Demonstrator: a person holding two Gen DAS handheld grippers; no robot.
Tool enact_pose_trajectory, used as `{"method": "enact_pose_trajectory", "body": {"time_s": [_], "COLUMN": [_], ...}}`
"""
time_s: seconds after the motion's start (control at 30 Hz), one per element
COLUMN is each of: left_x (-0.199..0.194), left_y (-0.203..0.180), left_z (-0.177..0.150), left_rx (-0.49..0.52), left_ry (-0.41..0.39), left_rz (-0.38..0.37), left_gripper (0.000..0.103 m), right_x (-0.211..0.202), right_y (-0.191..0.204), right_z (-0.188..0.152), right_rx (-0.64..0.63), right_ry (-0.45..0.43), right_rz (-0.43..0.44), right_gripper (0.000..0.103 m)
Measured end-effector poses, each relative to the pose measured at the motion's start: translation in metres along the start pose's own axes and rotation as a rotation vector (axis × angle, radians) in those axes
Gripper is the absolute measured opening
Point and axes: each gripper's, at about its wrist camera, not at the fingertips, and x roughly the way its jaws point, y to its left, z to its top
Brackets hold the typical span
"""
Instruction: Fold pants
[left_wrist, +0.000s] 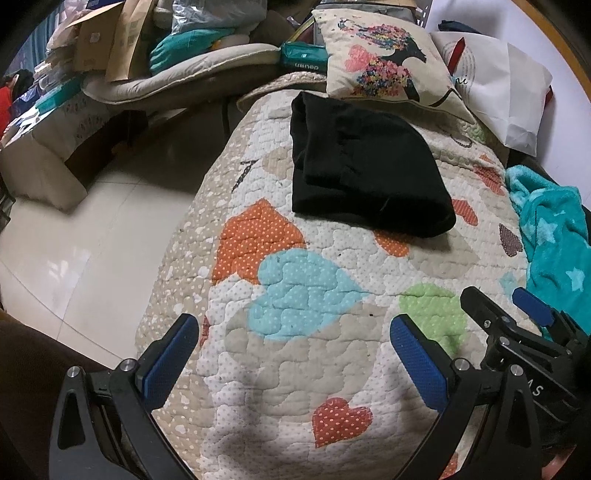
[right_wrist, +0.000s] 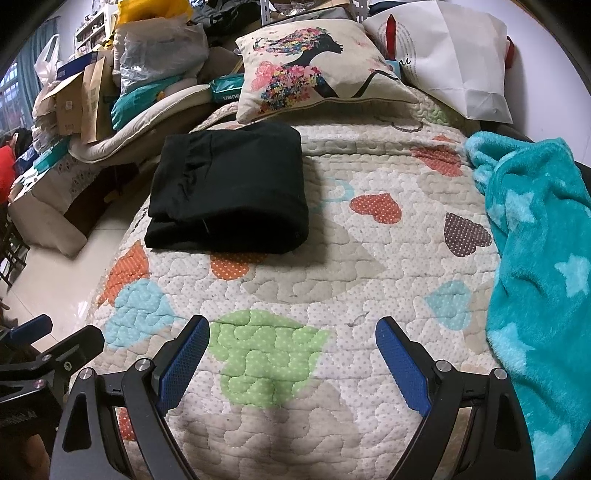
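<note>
The black pants (left_wrist: 365, 166) lie folded in a compact rectangle on the heart-patterned quilt (left_wrist: 295, 295), near the pillow end of the bed. They also show in the right wrist view (right_wrist: 232, 192). My left gripper (left_wrist: 295, 332) is open and empty, well short of the pants, above the quilt. My right gripper (right_wrist: 291, 336) is open and empty too, also well back from the pants. The right gripper shows at the right edge of the left wrist view (left_wrist: 498, 306), and the left gripper at the left edge of the right wrist view (right_wrist: 55, 339).
A printed cushion (right_wrist: 317, 62) and a white paper bag (right_wrist: 454, 55) lie behind the pants. A teal star blanket (right_wrist: 543, 258) covers the bed's right side. Boxes, bags and bedding (right_wrist: 129, 74) pile up at the left, beyond the tiled floor (left_wrist: 74, 240).
</note>
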Motion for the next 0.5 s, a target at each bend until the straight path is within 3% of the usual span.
{"method": "enact_pose_trajectory", "body": {"time_s": [0.5], "left_x": [0.02], "left_y": [0.008], "left_z": [-0.005], "left_rx": [-0.003], "left_ry": [0.039], "left_rz": [0.0], "left_gripper": [0.103], "right_x": [0.013], "right_y": [0.005], "right_z": [-0.004], "right_rx": [-0.018], "right_ry": [0.041], "right_rz": [-0.016], "right_gripper": [0.095]}}
